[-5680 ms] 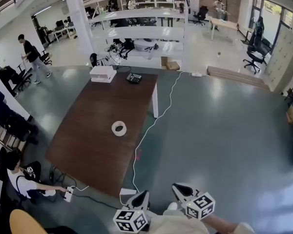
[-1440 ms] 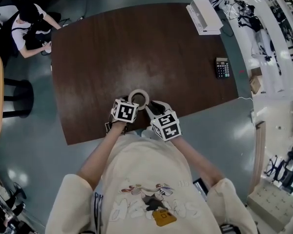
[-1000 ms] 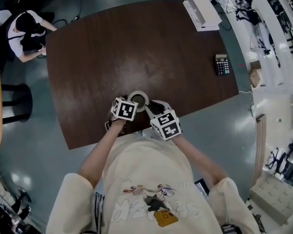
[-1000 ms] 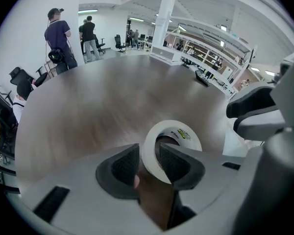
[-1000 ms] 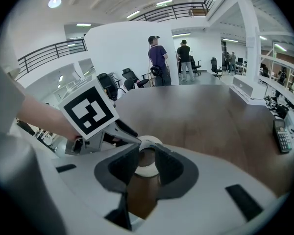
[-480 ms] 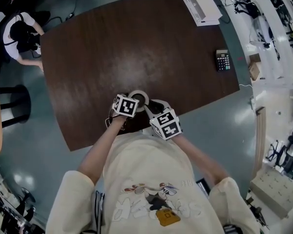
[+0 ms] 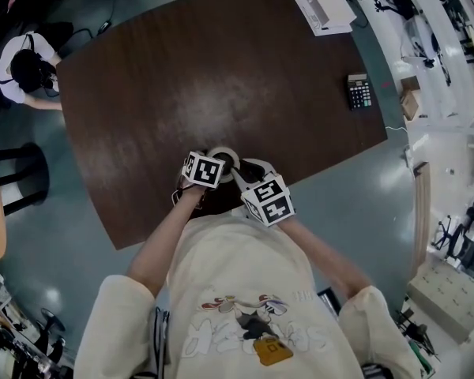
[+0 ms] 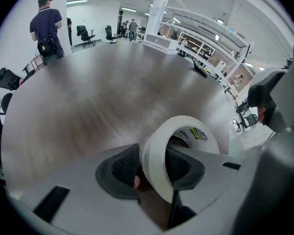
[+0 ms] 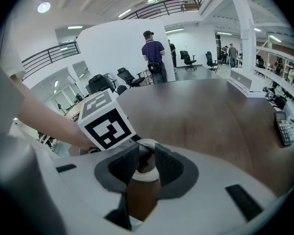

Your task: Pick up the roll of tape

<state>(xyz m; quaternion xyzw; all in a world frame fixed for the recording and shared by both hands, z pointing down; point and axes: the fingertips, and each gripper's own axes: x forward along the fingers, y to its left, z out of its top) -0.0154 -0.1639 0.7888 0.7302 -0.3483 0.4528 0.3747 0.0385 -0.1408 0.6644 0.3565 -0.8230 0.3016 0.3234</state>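
At the table's point(image 7: 221, 69) near edge, the left gripper's point(image 8: 153, 166) jaws pinch the wall of the roll of tape point(image 8: 159, 148), 1 jaw inside its hole. The right gripper's point(image 9: 146, 163) jaws stand slightly apart, gripping nothing. With the grasp apparently made, a steady lift comes next.

Brown table point(image 7: 221, 77), calculator point(image 7: 358, 91), white box point(image 7: 321, 2), seated person point(image 7: 20, 65)

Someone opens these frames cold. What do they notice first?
The white tape roll, near the person's edge of the dark table. The left gripper pinches its wall, one jaw inside the ring and one outside. The right gripper sits close beside it, pointing at the roll with its jaws apart.
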